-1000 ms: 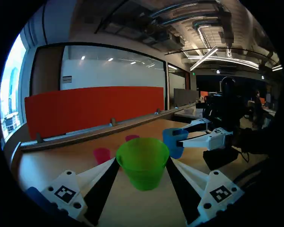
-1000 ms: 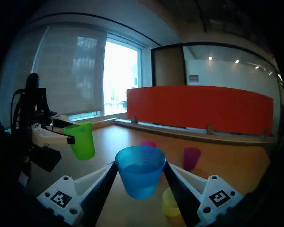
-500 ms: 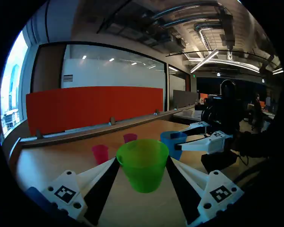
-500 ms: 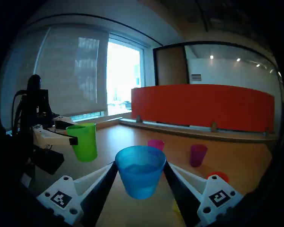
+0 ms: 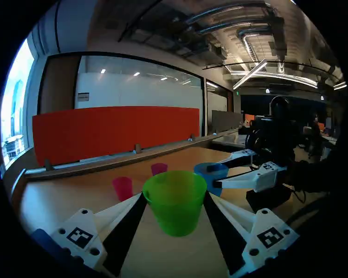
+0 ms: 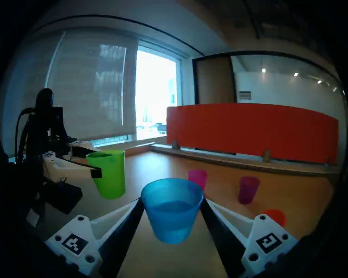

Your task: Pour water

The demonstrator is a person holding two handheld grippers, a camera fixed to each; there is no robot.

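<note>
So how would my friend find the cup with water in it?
Find the long red partition behind the wooden desk, then come forward past the pink cup and purple cup standing there. Yours is held up in the jaws of the right gripper. It is the only blue cup; the other held one is the green cup.

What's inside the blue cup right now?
Water, its surface below the rim of the blue cup. The cup's floor is hidden behind its front wall.

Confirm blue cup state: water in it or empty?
Has water: the blue cup shows a liquid line through its translucent wall, somewhat below the rim.
</note>
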